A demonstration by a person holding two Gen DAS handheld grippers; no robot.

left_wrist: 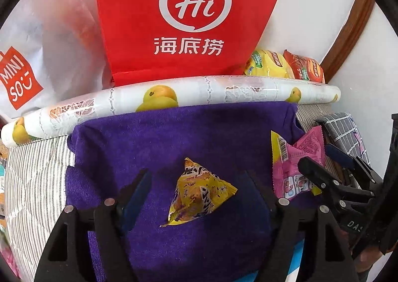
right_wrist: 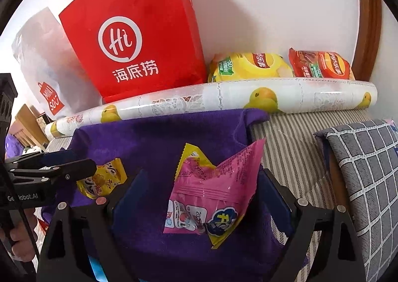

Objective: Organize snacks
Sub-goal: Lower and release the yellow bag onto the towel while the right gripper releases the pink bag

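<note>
Down between the spread jaws of the left gripper (left_wrist: 196,182) lies a yellow snack packet (left_wrist: 199,192) on the purple towel (left_wrist: 174,137), touching neither finger. Likewise the right gripper (right_wrist: 201,182) stands wide around a pink snack packet (right_wrist: 211,190). Beyond both: a rolled cloth (left_wrist: 211,87), then a red bag (left_wrist: 189,15).

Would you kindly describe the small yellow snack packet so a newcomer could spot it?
Find the purple towel below the red bag. The yellow packet lies near its middle, left of the pink packet. It alone is triangular, printed yellow and brown.
</note>
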